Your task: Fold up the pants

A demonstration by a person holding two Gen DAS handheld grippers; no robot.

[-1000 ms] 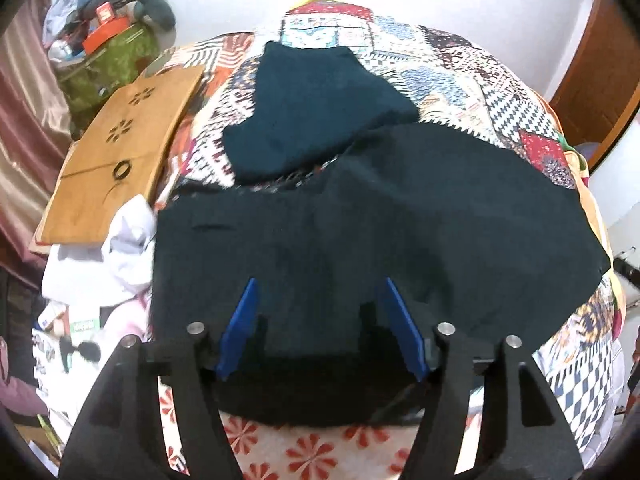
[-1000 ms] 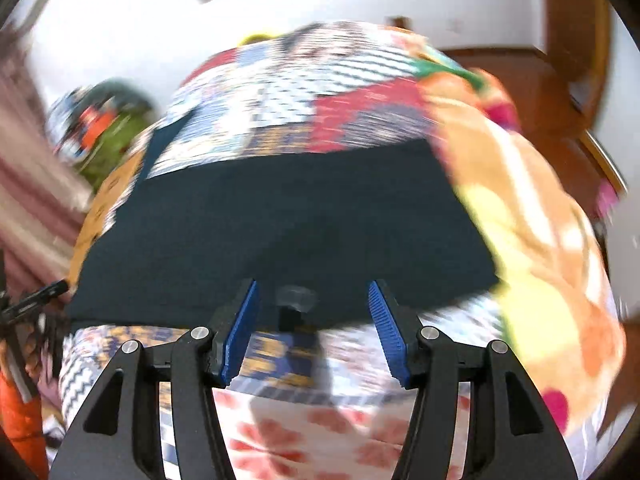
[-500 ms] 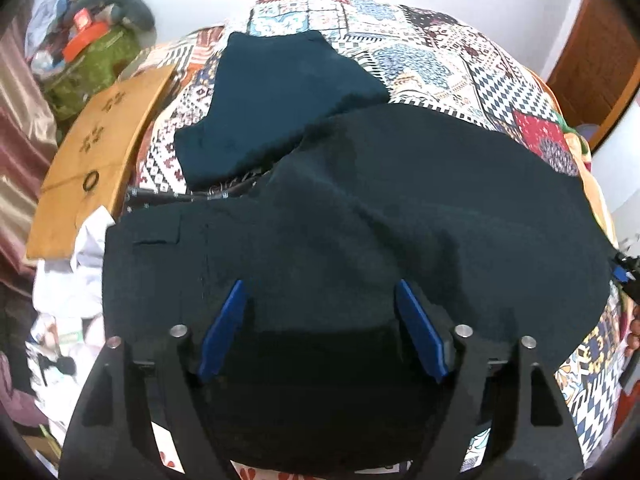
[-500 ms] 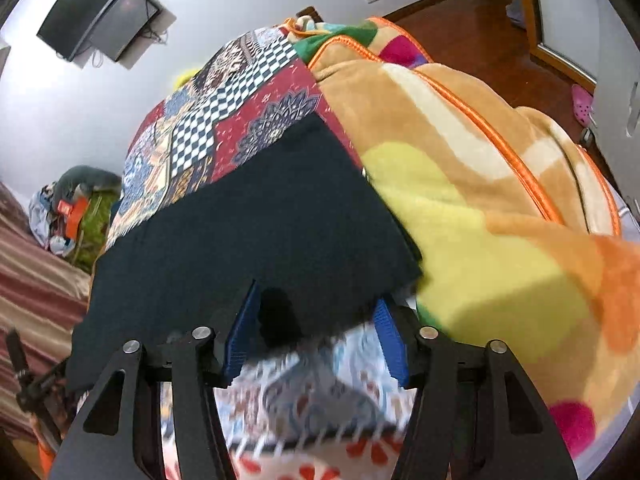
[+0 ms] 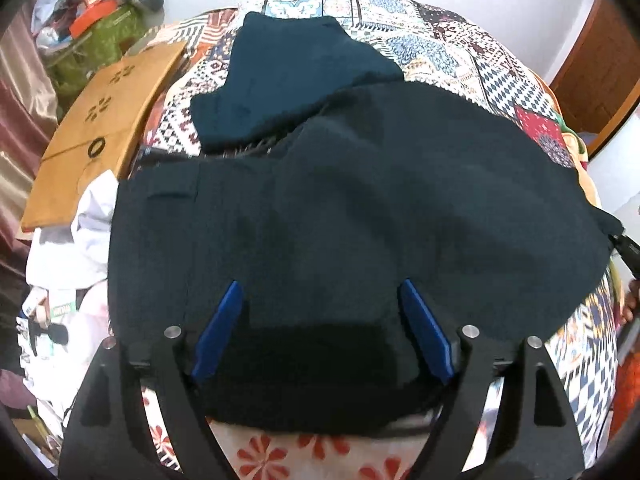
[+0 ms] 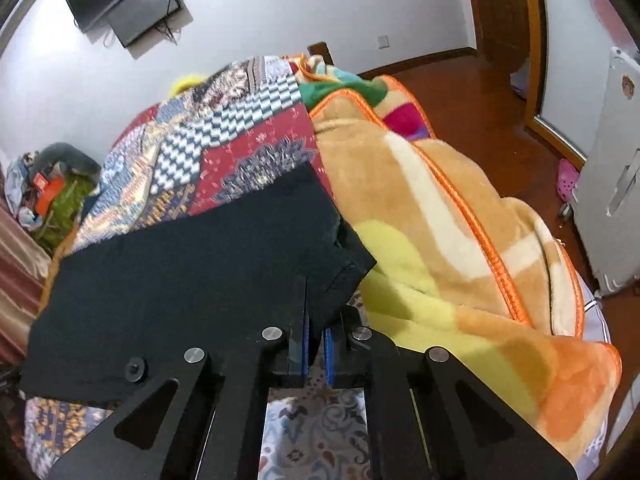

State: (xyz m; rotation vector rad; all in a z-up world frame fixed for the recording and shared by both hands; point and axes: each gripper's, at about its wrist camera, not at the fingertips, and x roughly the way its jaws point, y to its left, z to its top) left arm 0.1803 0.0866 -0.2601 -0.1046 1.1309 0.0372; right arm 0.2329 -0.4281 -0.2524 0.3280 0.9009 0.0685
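Observation:
Dark navy pants (image 5: 360, 208) lie spread flat across the patchwork bedspread (image 5: 460, 52). My left gripper (image 5: 320, 324) is open, its blue pads astride the near edge of the pants. In the right wrist view the pants (image 6: 192, 280) stretch to the left. My right gripper (image 6: 316, 320) is shut on the hem corner of the pants, beside the blanket.
A second folded dark teal garment (image 5: 292, 76) lies farther back on the bed. A wooden board (image 5: 104, 120) and white cloth (image 5: 76, 240) sit at the left. An orange and yellow fleece blanket (image 6: 440, 248) is heaped to the right. A white fridge (image 6: 612, 168) stands at far right.
My right gripper has swung to the pants' hem corner and closed on it. My left gripper has moved forward over the near edge, still open.

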